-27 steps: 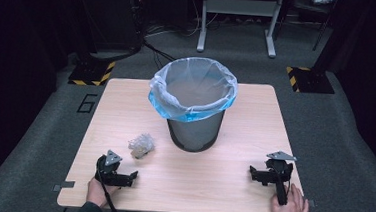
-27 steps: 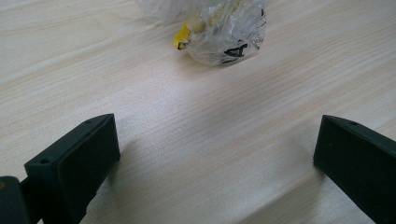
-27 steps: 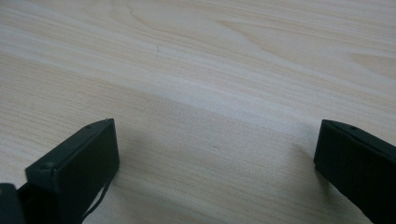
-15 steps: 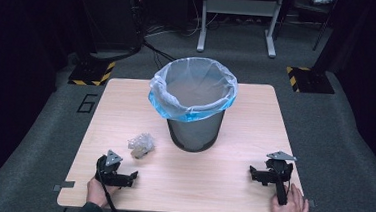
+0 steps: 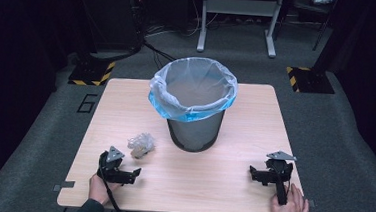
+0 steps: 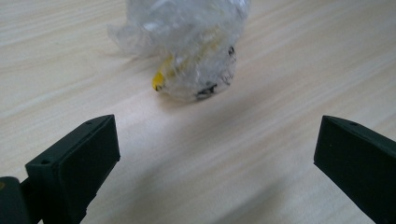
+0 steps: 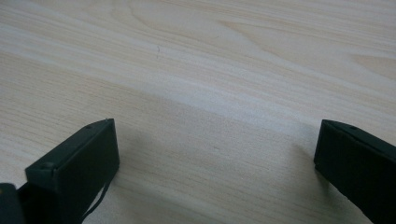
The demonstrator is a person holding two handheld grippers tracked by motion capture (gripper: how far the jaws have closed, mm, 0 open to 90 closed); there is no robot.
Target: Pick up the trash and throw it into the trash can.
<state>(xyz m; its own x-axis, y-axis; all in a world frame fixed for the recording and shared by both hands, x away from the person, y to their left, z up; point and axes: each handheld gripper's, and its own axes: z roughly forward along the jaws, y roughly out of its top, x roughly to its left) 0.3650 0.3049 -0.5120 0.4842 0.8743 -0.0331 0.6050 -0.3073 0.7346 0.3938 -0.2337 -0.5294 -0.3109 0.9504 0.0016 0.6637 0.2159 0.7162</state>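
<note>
One bin (image 5: 194,111), one plastic wad (image 5: 140,145) and two released hand-held grippers, left (image 5: 127,174) and right (image 5: 259,175), on the surface (image 5: 255,125).

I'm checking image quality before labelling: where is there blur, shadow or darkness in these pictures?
High view: the table is evenly lit, the room around it falls into darkness. Left gripper view: the crumpled plastic wrapper looks soft and slightly blurred, while the black jaws are sharper, with a faint shadow on the wood between them. Right gripper view: wood grain is crisp, with soft shadows beside each jaw.
</note>
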